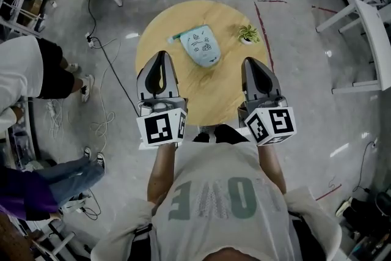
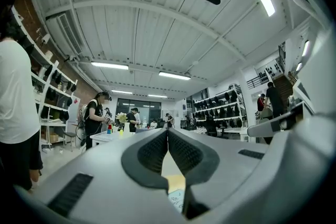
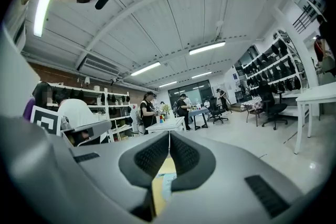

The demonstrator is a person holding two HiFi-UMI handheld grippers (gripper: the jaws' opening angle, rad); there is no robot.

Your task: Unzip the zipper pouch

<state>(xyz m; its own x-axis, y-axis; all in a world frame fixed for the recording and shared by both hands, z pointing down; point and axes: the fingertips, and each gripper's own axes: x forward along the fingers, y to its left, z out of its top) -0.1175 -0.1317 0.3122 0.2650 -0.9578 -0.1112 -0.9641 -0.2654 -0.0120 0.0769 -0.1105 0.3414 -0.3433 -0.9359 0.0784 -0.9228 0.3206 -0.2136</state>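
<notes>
Grey glossy floor surrounds a round wooden bench (image 1: 183,85) in a workshop with white tables and shelving. On the far half of that bench lies the zipper pouch (image 1: 202,45), pale blue with small printed figures, flat and angled. A small potted plant (image 1: 247,34) stands to its right, apart from it. Left tongs (image 1: 160,54) and right tongs (image 1: 252,60) are held side by side above the near part of the bench, pointing away from the person. The pouch sits ahead, between their two lines, and neither touches it. Each pair of tongs is pressed together with nothing pinched. In both gripper views a patch of the pouch shows low in the gap behind the pads. Bystanders (image 1: 27,73) stand at the left, near loose cables (image 1: 105,104) on the floor.
</notes>
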